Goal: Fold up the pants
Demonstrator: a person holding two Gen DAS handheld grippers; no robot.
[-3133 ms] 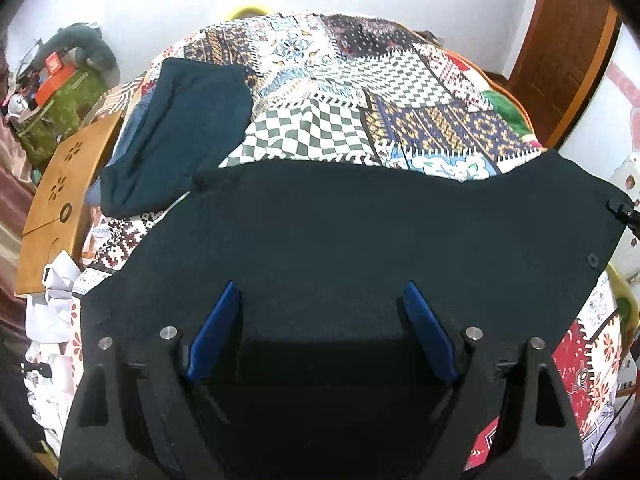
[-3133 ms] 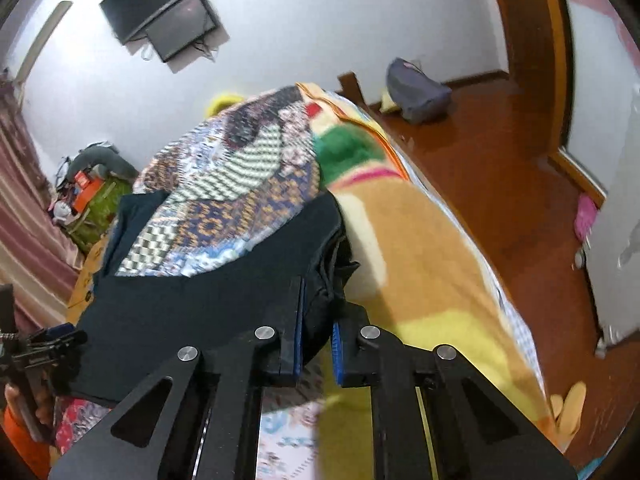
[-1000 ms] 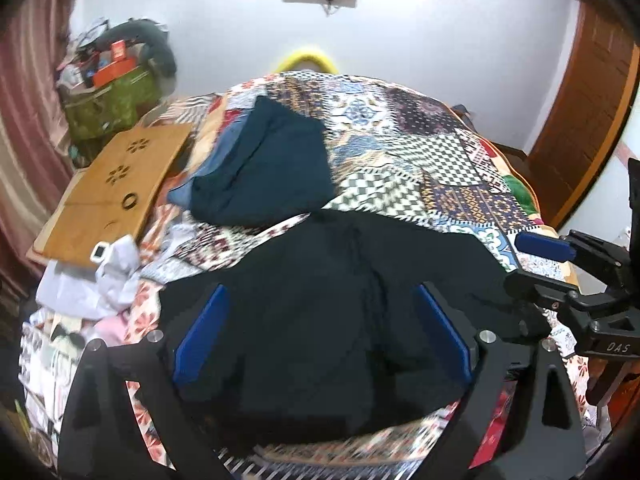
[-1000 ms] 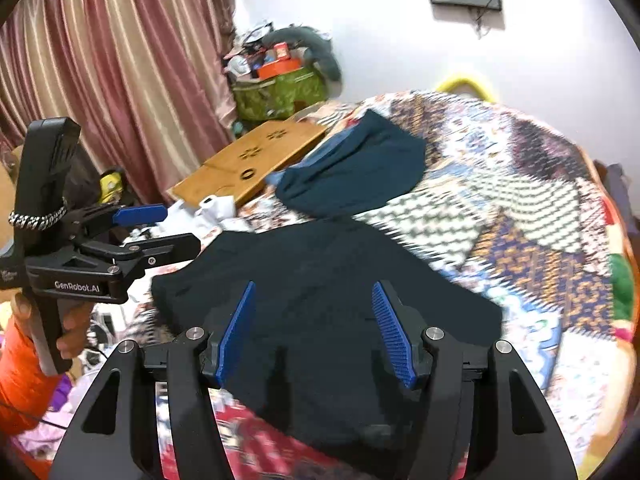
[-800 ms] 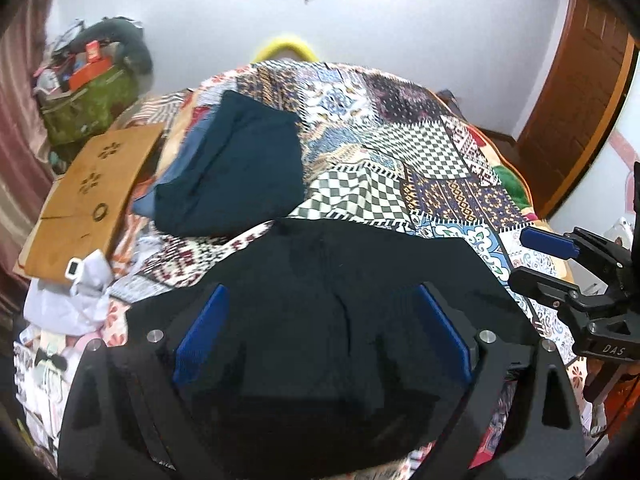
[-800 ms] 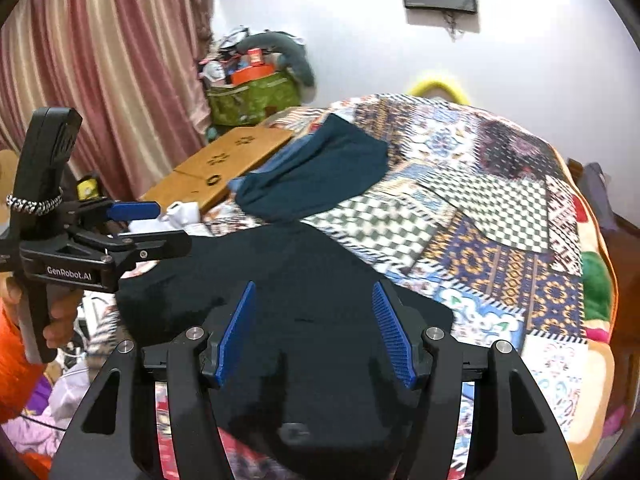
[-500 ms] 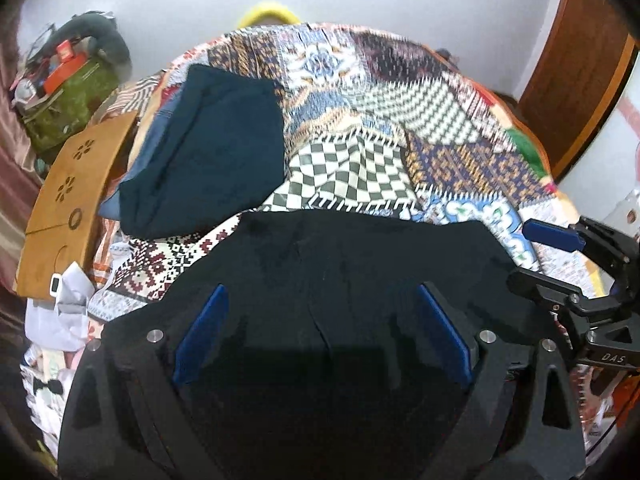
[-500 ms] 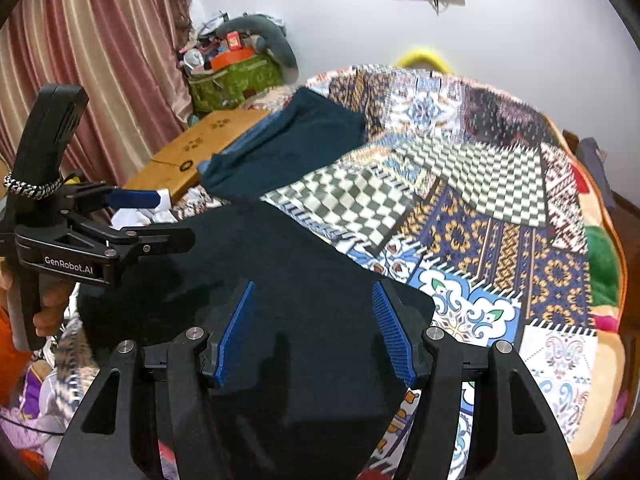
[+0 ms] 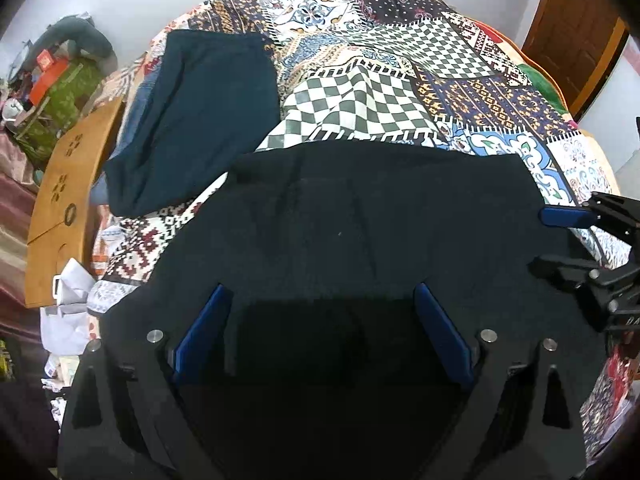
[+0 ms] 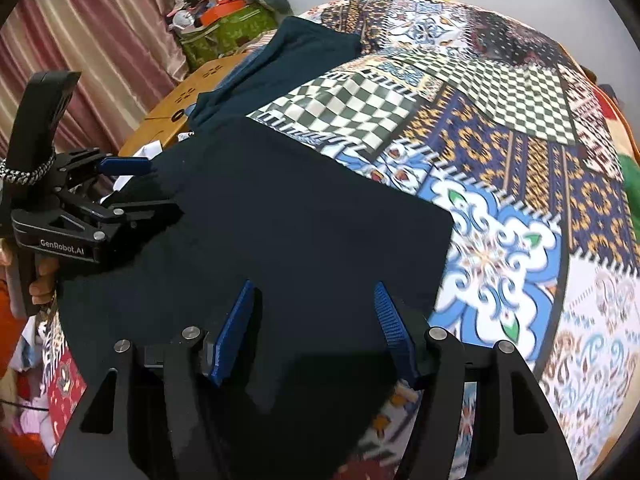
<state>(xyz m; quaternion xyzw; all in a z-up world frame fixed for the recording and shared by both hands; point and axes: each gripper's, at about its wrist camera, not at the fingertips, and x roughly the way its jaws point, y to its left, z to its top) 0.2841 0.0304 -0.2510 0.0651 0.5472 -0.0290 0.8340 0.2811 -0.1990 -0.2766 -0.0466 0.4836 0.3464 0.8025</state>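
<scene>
Above the black pants (image 9: pixel 360 232), both tools (image 9: pixel 320 304) (image 10: pixel 316 300) tilt steeply downward, jaws apart.

Even, soft indoor light w/ no glare, strong fisheye bending + dark corners in both views, the black pants (image 9: pixel 360 240) so dark the folds barely show, a shadow beneath the near fingers (image 10: pixel 234 332), slight blur at pic edges.

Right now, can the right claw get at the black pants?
Probably yes. The right claw hangs open just above the black pants, which lie flat on the quilt. Nothing sits between them, and the left claw is off to the side.
</scene>
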